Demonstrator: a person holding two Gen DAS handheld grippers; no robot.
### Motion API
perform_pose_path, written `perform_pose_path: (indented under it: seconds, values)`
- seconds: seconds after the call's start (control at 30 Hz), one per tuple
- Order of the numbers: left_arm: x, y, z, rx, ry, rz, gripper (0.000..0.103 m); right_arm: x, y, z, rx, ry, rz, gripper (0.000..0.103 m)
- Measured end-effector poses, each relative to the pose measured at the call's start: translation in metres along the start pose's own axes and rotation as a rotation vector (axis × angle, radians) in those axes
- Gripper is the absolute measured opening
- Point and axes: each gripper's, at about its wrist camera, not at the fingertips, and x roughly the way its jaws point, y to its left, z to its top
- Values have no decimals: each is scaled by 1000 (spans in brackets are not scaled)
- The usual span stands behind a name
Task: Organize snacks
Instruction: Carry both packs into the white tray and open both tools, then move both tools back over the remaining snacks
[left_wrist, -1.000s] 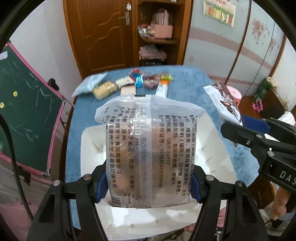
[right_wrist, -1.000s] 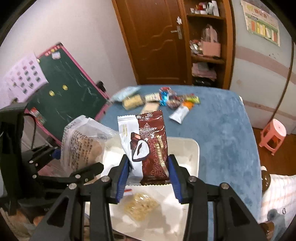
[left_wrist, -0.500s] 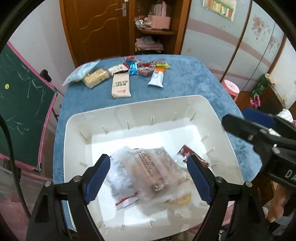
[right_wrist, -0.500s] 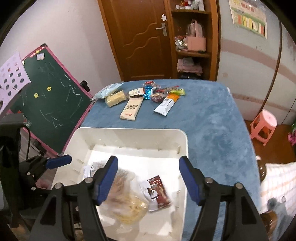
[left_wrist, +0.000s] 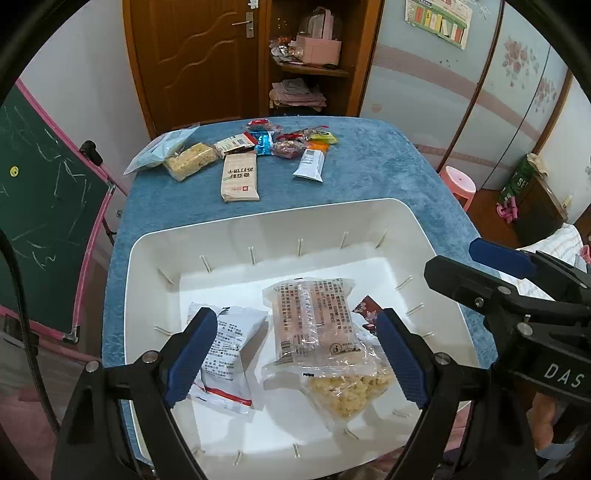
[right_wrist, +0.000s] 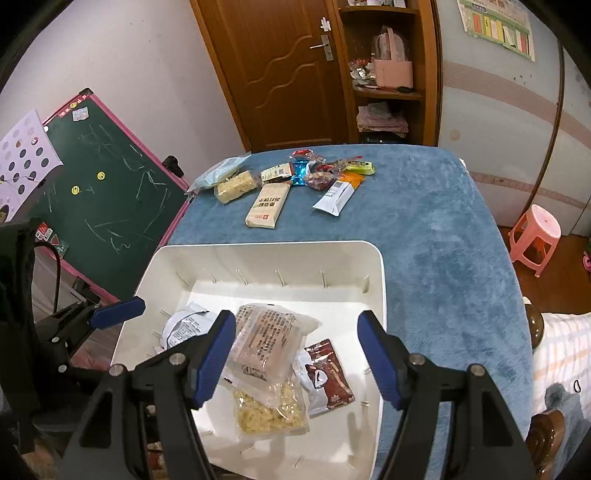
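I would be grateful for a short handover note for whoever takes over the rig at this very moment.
Left gripper: open and empty above the white bin; its jaws have just been opening.
Right gripper: open, empty, over the same bin; its jaws have just been opening too.
In the bin: clear biscuit pack, dark red snack pack, bag of yellow puffs, white pouch.
Left on the blue tablecloth, far end: beige cracker pack, white tube pack, a cluster of small snacks.
Next: probably fetch those.

Four snack packets (left_wrist: 314, 325) in the bin (left_wrist: 258, 229), other snacks (left_wrist: 240, 177) behind it on the table (left_wrist: 388, 173)
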Motion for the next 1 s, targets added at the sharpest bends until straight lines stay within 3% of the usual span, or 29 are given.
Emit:
perform_pose_path:
  seconds: [0.7, 1.0]
  values:
    - [6, 10, 2, -21, -1, 10, 87, 16, -2, 0, 22, 36, -6, 69]
    - [-14, 38, 42, -10, -53, 44, 87, 12, -8, 38, 26, 13, -33, 69]
